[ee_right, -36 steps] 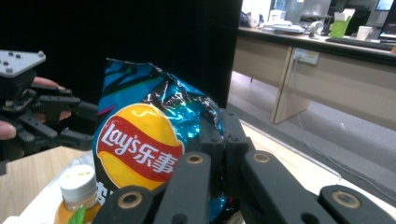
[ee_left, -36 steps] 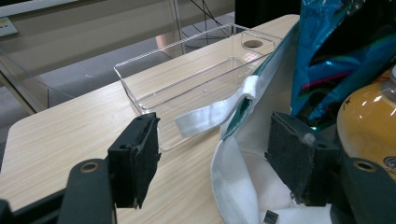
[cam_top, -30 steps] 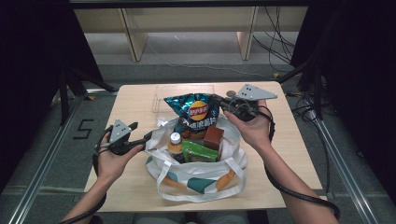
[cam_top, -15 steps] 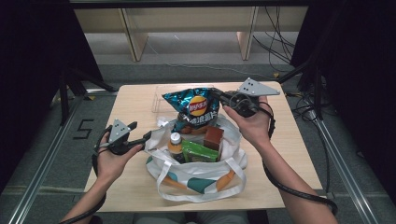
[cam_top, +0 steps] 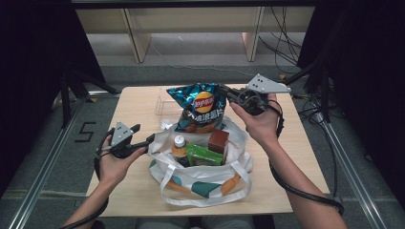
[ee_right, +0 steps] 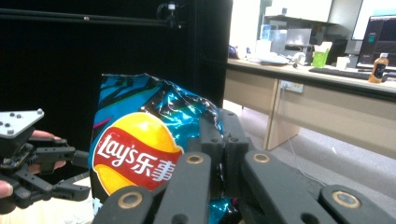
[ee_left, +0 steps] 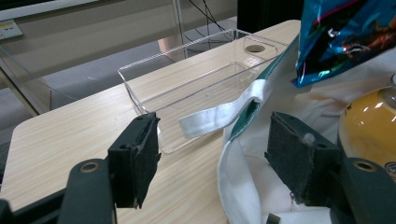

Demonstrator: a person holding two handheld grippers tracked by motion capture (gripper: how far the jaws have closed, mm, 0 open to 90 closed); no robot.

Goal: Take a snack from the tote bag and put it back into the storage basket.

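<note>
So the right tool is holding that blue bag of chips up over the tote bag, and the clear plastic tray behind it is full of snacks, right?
Not quite. The right tool does hold the bag of chips above the tote bag, but the clear plastic tray is empty, as the left gripper view shows: only the bag's white strap lies over its edge.

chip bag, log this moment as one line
right claw: shut on chip bag, held above tote | left claw: open, astride tote rim | clear tray: empty
</note>
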